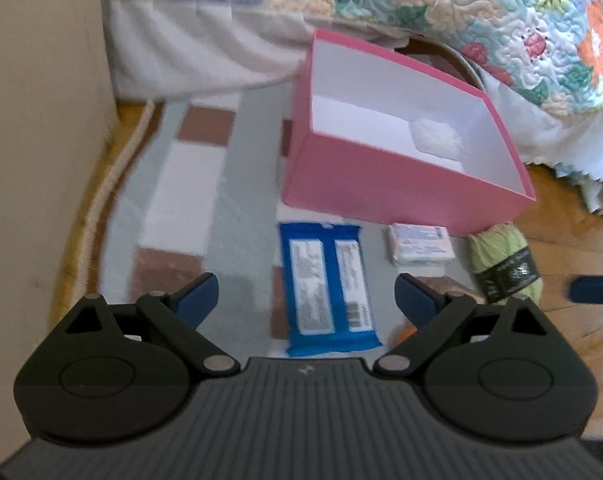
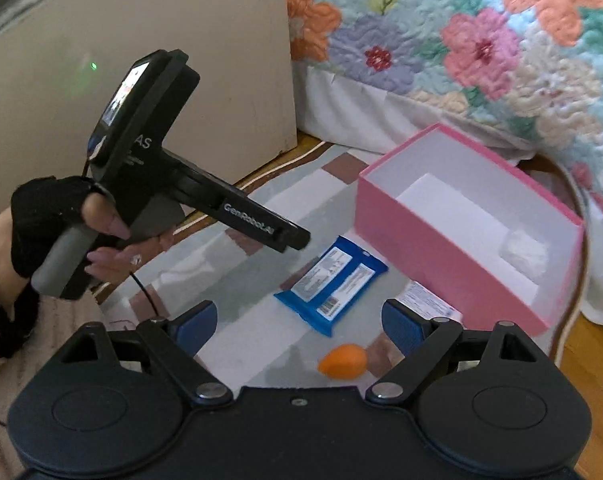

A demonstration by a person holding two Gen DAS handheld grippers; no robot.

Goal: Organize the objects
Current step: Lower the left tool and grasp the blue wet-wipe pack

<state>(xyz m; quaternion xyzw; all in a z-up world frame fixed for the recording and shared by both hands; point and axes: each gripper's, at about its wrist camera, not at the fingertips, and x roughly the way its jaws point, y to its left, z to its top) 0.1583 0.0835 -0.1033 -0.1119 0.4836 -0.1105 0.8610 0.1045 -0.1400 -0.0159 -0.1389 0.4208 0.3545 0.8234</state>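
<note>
In the left wrist view my left gripper (image 1: 305,292) hangs open above a blue wipes pack (image 1: 329,288) that lies flat on the rug. Behind the pack stands an open pink box (image 1: 401,184) with a white wad (image 1: 437,140) inside. A small pale soap pack (image 1: 419,244) and a green yarn ball (image 1: 501,264) lie by the box's front wall. My right gripper (image 2: 301,320) is open and empty, over an orange egg-shaped sponge (image 2: 343,362) and near the wipes pack (image 2: 331,284). A gloved hand holds the left gripper (image 2: 297,240) above the rug.
A bed with a floral quilt (image 2: 481,48) and white skirt runs behind the pink box (image 2: 441,264). A beige panel (image 1: 41,120) stands at the left. The patterned rug (image 1: 181,200) has a corded edge, with wooden floor (image 1: 573,248) to the right.
</note>
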